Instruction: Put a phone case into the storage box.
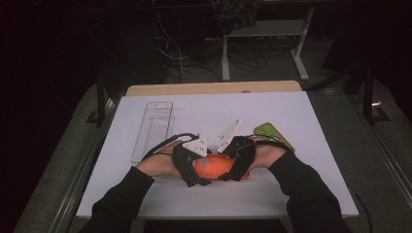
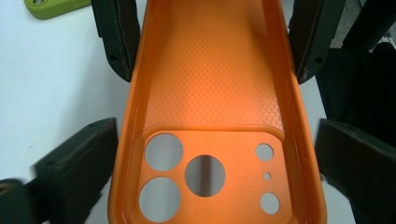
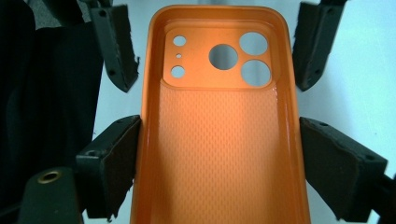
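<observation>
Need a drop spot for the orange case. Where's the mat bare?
Bare: far mat right of the clear tray; right edge beyond the green case; near strip by the sleeves. Crowded: centre, both grippers flanking the orange case.

Orange phone case mostly hidden by grippers.

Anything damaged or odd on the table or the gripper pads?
Pad fabric on the far jaw in the right gripper view looks frayed, loose threads along its edge. The orange phone case looks intact. The green case and clear tray lie flat; nothing spilled.
</observation>
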Available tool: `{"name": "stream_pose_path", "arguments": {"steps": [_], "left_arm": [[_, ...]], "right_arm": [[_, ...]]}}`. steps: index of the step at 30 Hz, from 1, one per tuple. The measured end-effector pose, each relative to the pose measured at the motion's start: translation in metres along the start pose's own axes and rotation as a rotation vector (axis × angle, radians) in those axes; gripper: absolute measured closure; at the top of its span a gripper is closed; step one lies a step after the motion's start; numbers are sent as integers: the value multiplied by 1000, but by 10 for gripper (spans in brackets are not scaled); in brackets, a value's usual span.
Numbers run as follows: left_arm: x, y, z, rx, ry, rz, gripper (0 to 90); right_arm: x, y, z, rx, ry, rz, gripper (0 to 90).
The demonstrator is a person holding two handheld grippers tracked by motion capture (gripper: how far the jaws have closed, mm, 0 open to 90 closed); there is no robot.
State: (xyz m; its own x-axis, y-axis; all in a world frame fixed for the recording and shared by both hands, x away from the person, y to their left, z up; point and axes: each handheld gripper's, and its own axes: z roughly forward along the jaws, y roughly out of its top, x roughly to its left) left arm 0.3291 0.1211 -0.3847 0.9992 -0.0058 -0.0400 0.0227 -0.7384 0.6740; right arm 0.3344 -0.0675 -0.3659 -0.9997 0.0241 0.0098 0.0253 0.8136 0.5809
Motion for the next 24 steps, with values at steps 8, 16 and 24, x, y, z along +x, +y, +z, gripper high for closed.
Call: {"name": "stream_pose_path", "arguments": {"steps": [8,16,24], "left_arm": [[1,0,1,6,-9,3,105],[3,-1,-2,-7,-26,-13,152],[3,-1,-3,-8,-23,-13,162]], "right_arm": [[0,0,1,4,2,-3,151],[1,1,0,-1,9,-4,151],[1,0,0,-10,9,-3,149]]}}
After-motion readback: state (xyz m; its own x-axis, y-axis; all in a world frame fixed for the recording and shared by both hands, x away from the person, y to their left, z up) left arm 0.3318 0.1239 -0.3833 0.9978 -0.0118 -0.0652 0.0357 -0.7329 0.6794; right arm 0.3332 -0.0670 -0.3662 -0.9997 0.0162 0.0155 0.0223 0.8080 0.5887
